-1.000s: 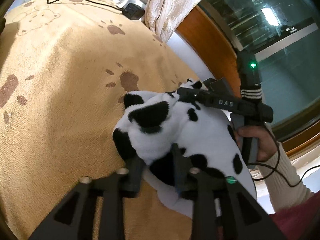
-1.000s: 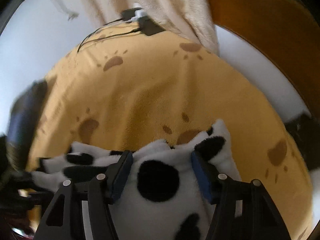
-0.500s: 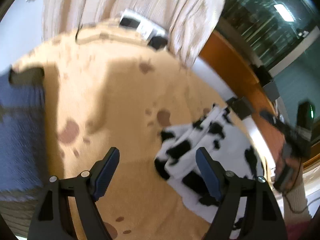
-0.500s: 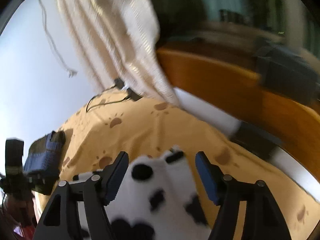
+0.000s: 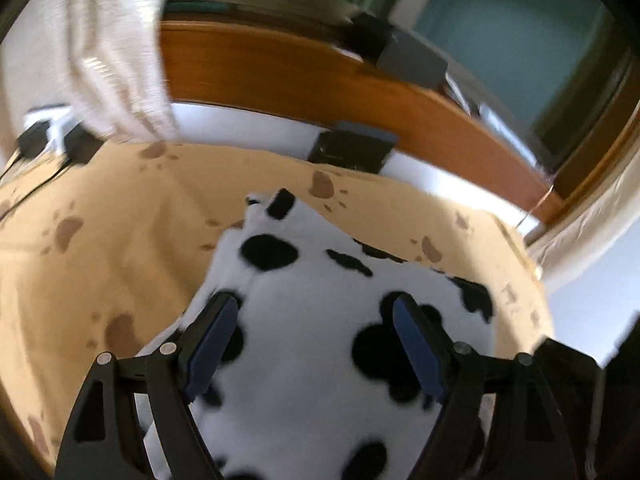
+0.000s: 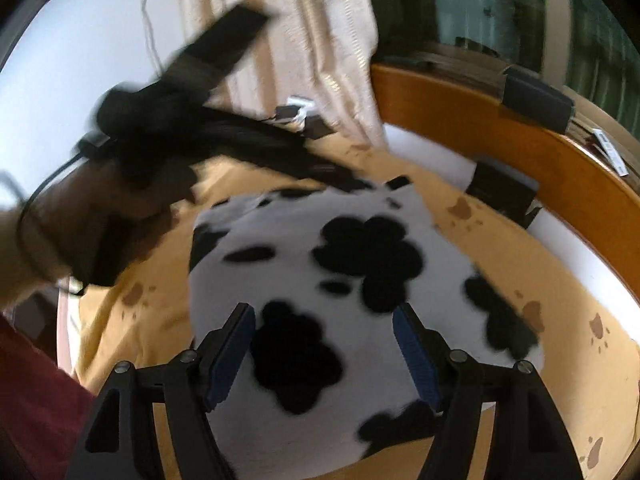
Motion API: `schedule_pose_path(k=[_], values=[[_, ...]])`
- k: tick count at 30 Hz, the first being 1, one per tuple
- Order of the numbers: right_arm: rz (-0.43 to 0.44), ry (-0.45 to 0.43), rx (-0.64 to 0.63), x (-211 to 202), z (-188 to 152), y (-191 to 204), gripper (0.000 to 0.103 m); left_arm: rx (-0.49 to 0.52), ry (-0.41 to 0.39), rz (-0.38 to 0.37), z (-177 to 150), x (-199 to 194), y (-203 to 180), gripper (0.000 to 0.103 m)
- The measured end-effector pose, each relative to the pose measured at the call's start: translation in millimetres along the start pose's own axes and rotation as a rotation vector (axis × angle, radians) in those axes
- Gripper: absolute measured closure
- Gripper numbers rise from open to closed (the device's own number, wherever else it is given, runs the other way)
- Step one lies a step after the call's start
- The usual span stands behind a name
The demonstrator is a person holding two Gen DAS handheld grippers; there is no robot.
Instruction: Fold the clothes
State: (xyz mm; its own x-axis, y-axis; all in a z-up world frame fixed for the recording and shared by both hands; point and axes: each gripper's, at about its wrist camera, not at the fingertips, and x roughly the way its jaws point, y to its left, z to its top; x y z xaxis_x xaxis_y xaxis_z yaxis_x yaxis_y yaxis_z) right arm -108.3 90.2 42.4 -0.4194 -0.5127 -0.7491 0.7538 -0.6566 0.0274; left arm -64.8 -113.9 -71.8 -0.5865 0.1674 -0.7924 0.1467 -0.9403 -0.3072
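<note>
Black-spotted white garment [image 5: 320, 340] lies below both grippers' fingers [image 5: 208, 344], spread apart, unclamped.

Each camera sits on a gripper and looks forward and down along its two fingers. The left camera hangs close above the spotted cloth [image 5: 320, 320] and faces the bed's [image 5: 100, 208] far edge, where the wooden board [image 5: 280, 76] and window are. The right camera is close over the same cloth, looking toward that same far edge. Both see the cloth, the curtain [image 6: 320, 40] and the plug strip [image 6: 300, 110] at the far corner.
</note>
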Motion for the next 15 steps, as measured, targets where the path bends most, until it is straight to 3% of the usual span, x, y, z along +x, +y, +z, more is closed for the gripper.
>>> schedule_pose_path(k=[4,5,6,11,15], values=[[-0.031,0.014,-0.009,15.0,-20.8,6.0,0.022,-0.017,0.039,-0.006,-6.6,29.2,6.2,0.013],[-0.034,0.01,-0.006,18.7,-25.7,5.6,0.021,-0.034,0.03,-0.01,-10.2,32.3,10.8,0.003],[-0.032,0.005,-0.003,21.7,-30.5,5.1,0.021,-0.05,0.024,-0.019,-14.3,35.8,15.1,0.0],[-0.048,-0.024,0.002,32.4,-46.2,7.9,0.02,-0.056,-0.034,-0.03,-32.2,45.8,22.9,0.0],[-0.073,-0.069,0.0,32.7,-52.5,11.3,0.02,-0.054,-0.013,-0.027,-28.9,48.0,23.2,0.0]])
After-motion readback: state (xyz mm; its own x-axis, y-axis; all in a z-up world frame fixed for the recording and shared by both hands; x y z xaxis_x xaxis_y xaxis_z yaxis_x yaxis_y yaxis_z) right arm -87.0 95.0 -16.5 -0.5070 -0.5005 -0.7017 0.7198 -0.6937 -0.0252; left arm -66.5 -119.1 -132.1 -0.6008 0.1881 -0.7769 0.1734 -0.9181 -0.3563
